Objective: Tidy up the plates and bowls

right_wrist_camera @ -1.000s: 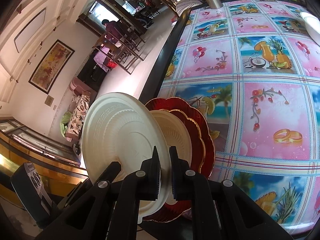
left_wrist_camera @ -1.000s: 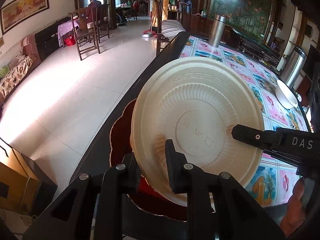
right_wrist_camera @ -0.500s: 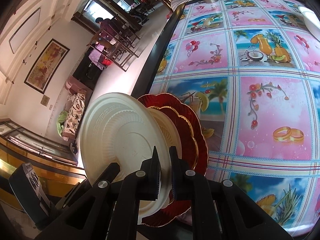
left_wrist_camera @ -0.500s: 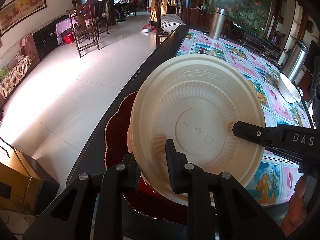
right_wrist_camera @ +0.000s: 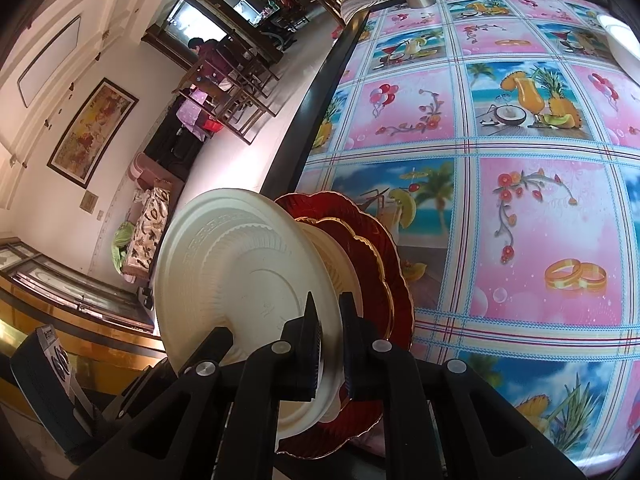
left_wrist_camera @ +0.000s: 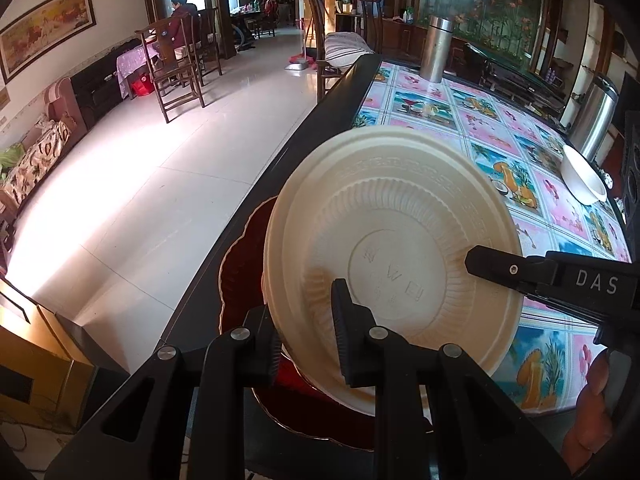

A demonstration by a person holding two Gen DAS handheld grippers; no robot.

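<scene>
A cream plastic plate (left_wrist_camera: 396,240) is held tilted, its underside toward the left wrist camera. My left gripper (left_wrist_camera: 304,312) is shut on its near rim. My right gripper (right_wrist_camera: 328,308) is shut on the same plate (right_wrist_camera: 240,280) from the other side, and one of its fingers (left_wrist_camera: 500,266) lies across the plate's underside. Right behind the plate, stacked red plates with gold rims (right_wrist_camera: 384,264) (left_wrist_camera: 240,280) lie at the table's near corner. A second cream dish (right_wrist_camera: 332,256) rests on them.
A white bowl (left_wrist_camera: 582,180) (right_wrist_camera: 624,40) sits further along the picture-patterned tablecloth (right_wrist_camera: 540,220). Two steel flasks (left_wrist_camera: 436,50) (left_wrist_camera: 596,120) stand at the far end. The table's dark edge (left_wrist_camera: 320,120) drops to the tiled floor. A person sits at a distant table (left_wrist_camera: 180,20).
</scene>
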